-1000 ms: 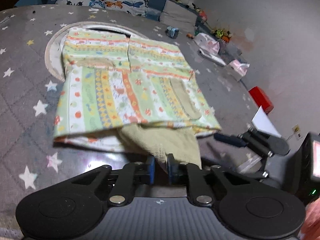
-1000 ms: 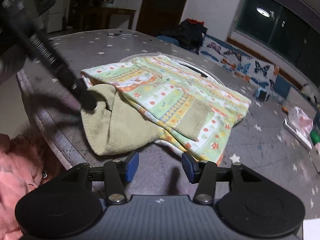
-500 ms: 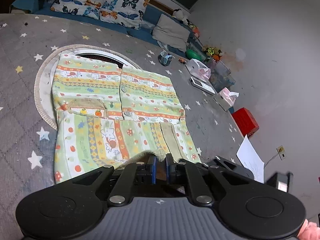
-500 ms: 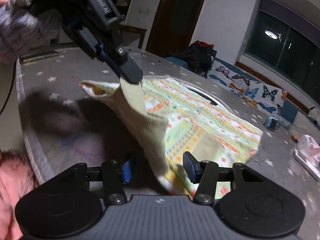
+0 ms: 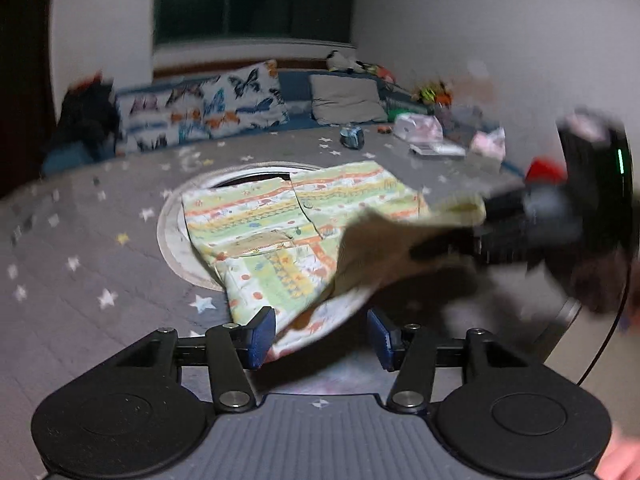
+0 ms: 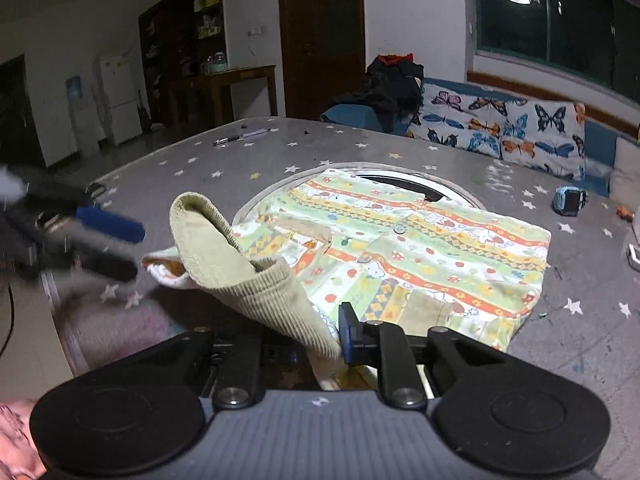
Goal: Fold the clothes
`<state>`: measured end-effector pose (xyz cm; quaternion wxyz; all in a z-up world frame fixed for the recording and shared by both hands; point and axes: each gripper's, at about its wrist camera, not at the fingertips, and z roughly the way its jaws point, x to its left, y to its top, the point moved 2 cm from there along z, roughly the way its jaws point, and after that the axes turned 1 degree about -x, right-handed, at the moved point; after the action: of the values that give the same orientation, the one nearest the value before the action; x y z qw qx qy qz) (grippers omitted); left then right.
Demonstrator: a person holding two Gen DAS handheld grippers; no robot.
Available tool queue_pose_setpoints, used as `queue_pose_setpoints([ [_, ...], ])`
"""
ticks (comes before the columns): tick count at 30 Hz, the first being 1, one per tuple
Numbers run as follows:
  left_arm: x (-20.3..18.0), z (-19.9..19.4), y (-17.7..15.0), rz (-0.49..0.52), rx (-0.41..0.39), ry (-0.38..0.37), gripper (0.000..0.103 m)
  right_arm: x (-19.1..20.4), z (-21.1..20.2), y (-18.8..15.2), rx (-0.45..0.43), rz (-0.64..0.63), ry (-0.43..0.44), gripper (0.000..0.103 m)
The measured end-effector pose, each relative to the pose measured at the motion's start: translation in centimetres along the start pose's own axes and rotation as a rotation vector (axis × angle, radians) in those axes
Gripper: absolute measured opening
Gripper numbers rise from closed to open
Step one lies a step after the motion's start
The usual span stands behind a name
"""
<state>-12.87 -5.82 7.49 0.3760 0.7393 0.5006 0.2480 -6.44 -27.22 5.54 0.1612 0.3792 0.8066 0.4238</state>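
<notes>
A child's striped green, orange and white patterned garment (image 5: pixel 280 216) lies on the grey star-print table; it also shows in the right wrist view (image 6: pixel 420 248). Its olive corduroy cuff (image 6: pixel 256 284) is lifted off the table. My right gripper (image 6: pixel 320 340) is shut on that cuff at its near end. In the left wrist view the cuff (image 5: pixel 384 248) hangs raised in the blurred right gripper (image 5: pixel 480 220). My left gripper (image 5: pixel 322 334) is open and empty, with the garment's near edge lying between its fingers. It appears blurred in the right wrist view (image 6: pixel 108 244), left of the cuff.
A round inset ring (image 6: pixel 452 188) lies under the garment. A small blue toy (image 6: pixel 568 200) and loose items (image 5: pixel 432 136) sit at the table's far side. Pens (image 6: pixel 240 138) lie far left. Butterfly cushions (image 5: pixel 208 112) stand behind. The table's near edge (image 6: pixel 60 320) is close.
My left gripper let go of the corduroy cuff and opened, pulling back low. My right gripper closed on the cuff and holds it up.
</notes>
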Motion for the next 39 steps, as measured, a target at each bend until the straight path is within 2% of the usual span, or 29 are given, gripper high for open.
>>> queue_pose_setpoints([
  [3,-1.8,1.0,-1.1,0.169,-0.023,0.085,0.055,-0.1,0.1,0.4,0.002,0.002,-0.008,0.018],
  [9,-2.9,3.4,-2.3,0.370,-0.040,0.204,0.053,0.0,0.1,0.4,0.006,-0.012,-0.020,0.018],
  [10,-3.0,3.6,-2.5,0.397,-0.042,0.212,0.050,0.0,0.1,0.3,0.006,-0.015,-0.022,0.018],
  [12,-3.0,4.1,-2.9,0.455,-0.042,0.224,0.034,0.1,0.1,0.3,0.008,-0.022,-0.026,0.018],
  [13,-3.0,4.3,-3.1,0.481,-0.041,0.226,0.031,0.1,0.2,0.2,0.008,-0.029,-0.029,0.018],
  [15,-3.0,4.4,-3.4,0.512,-0.049,0.217,0.015,0.4,0.1,-0.3,0.012,-0.044,-0.034,0.018],
  [16,-3.0,4.5,-3.5,0.524,-0.049,0.213,0.013,0.6,0.1,-0.5,0.013,-0.050,-0.037,0.021],
  [18,-2.7,4.6,-3.7,0.523,-0.050,0.202,0.009,0.8,0.1,-0.9,0.017,-0.066,-0.039,0.024],
  [22,-2.2,4.3,-3.5,0.483,-0.060,0.189,0.008,1.3,0.1,-2.3,0.027,-0.092,-0.045,0.025],
  [25,-2.3,3.8,-3.2,0.460,-0.076,0.184,0.007,1.6,-0.4,-3.1,0.019,-0.084,-0.048,0.014],
  [31,-3.1,1.0,-2.8,0.454,-0.111,0.162,0.007,2.3,-3.3,-2.9,-0.044,-0.082,-0.057,0.010],
  [34,-3.6,-1.7,-3.0,0.438,-0.112,0.116,0.007,3.3,-5.4,-2.8,-0.049,-0.099,-0.049,0.010],
  [39,-4.6,-6.2,-3.5,0.401,-0.065,0.018,0.007,6.1,-9.9,-2.9,-0.024,-0.153,-0.019,0.010],
])
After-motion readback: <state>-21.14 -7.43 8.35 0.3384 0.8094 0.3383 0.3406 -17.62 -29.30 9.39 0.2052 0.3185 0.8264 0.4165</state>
